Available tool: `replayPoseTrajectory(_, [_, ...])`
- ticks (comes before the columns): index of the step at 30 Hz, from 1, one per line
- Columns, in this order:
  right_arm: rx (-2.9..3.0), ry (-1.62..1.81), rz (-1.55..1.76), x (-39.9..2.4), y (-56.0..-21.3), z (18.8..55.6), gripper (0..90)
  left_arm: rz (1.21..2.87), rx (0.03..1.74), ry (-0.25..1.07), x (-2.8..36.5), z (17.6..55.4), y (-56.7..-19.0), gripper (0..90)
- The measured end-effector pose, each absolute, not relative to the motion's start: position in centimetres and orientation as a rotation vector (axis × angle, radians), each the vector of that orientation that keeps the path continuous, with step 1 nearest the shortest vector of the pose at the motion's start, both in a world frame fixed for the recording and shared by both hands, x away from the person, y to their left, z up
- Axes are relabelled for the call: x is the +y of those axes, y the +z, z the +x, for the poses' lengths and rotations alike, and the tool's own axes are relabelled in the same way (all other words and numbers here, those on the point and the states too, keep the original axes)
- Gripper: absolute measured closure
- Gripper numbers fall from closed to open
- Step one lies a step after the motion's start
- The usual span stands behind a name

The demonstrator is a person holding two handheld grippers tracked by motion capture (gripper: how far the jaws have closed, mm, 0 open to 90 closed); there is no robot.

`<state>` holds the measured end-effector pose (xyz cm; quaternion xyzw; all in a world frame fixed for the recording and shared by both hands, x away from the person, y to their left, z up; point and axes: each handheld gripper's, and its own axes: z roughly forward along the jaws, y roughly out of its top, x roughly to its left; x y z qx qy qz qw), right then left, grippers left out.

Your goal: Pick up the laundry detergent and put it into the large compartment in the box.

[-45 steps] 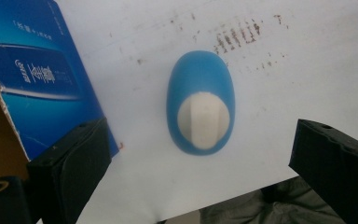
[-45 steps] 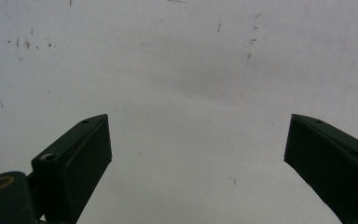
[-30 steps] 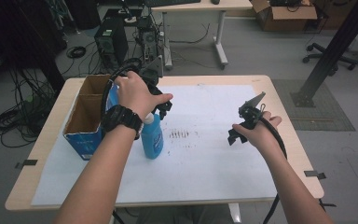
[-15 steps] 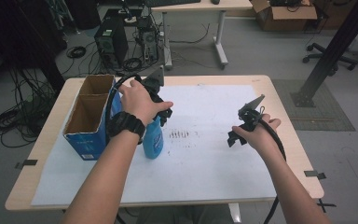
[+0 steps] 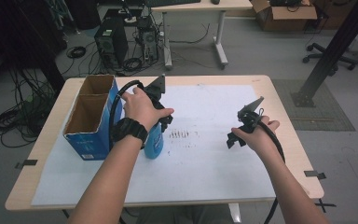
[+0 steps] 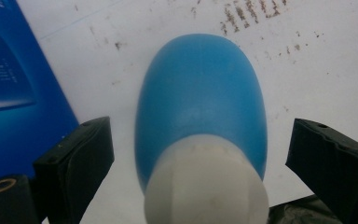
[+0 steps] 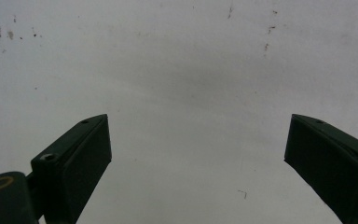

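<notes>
I have the left tool (image 5: pixel 164 122) directly over the blue bottle (image 5: pixel 155 142), looking straight down its long axis. The bottle stands upright on the white sheet (image 5: pixel 205 182) that covers the surface (image 5: pixel 284 100), just beside the blue cardboard box (image 5: pixel 89 140) and on that box's right. In the left gripper view the white cap (image 6: pixel 206 184) sits low between my two jaws with the blue body (image 6: pixel 200 93) running away beneath it, so the bottle's axis lines up with the tool's own line of sight.

The left tool is released: its jaws have just been closing a little, yet there is a clear gap on both sides of the cap and neither pad touches it. The cap sits a touch nearer the left jaw than the right, as that view shows it. I judge the coming move to turn on exactly this: the bottle is below the tool, so I should keep sinking along that axis and then pinch across the cap or neck.

My right tool (image 5: pixel 243 127) hangs well away from the bottle, on the far side of the smudged marks (image 5: pixel 181 134), jaws spread wide with nothing between them. The left hand (image 5: pixel 142 107) is plainly the nearer one.
</notes>
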<state>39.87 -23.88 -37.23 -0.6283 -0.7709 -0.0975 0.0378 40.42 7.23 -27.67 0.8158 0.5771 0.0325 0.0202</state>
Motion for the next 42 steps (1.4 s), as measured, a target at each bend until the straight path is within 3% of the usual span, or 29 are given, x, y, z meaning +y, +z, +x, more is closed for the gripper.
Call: replayPoseTrajectory(42, [-2.361, -0.305, -1.924, -23.81, -37.41, 39.8, 7.4, 2.539, 1.803, 0.083, 7.46, 40.42, -28.49, 20.5])
